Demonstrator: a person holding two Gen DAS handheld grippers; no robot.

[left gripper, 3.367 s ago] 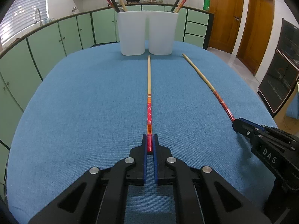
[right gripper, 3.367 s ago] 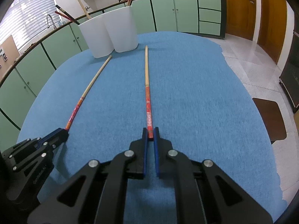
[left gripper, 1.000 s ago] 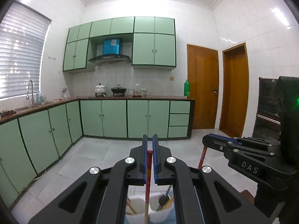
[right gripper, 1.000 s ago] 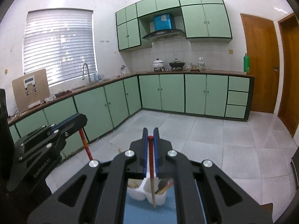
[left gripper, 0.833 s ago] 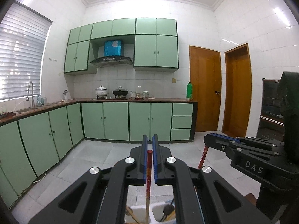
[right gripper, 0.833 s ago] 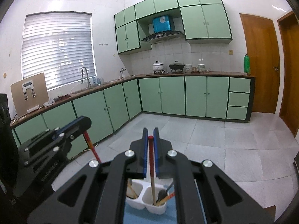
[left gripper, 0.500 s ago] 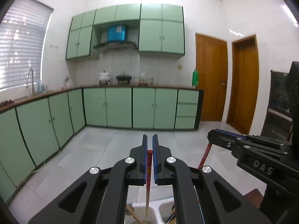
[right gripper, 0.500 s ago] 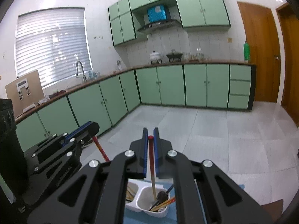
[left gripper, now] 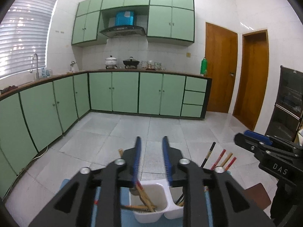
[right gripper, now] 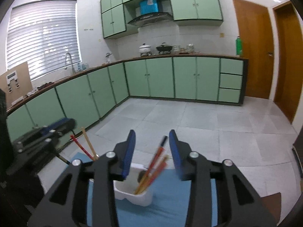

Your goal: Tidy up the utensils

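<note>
The left hand-held gripper (left gripper: 151, 158) hangs above a white two-compartment utensil holder (left gripper: 162, 210) that stands on the blue-covered surface (left gripper: 128, 218). Its jaws have just been opening and stand apart with nothing between them. Below them, wooden chopsticks (left gripper: 144, 196) lie slanted inside the holder's left compartment. More chopsticks (left gripper: 219, 158), red, tan and black, stick up from the right compartment.

The right hand-held gripper (right gripper: 152, 147) also hovers over the holder (right gripper: 132, 194). Its jaws have likewise just been opening and are parted, gripping nothing. A red chopstick (right gripper: 158, 155) leans in the compartment beneath, its upper end showing between the blue pads (right gripper: 130, 151) without touching either. Green kitchen cabinets (left gripper: 125, 92) line the far wall.
</note>
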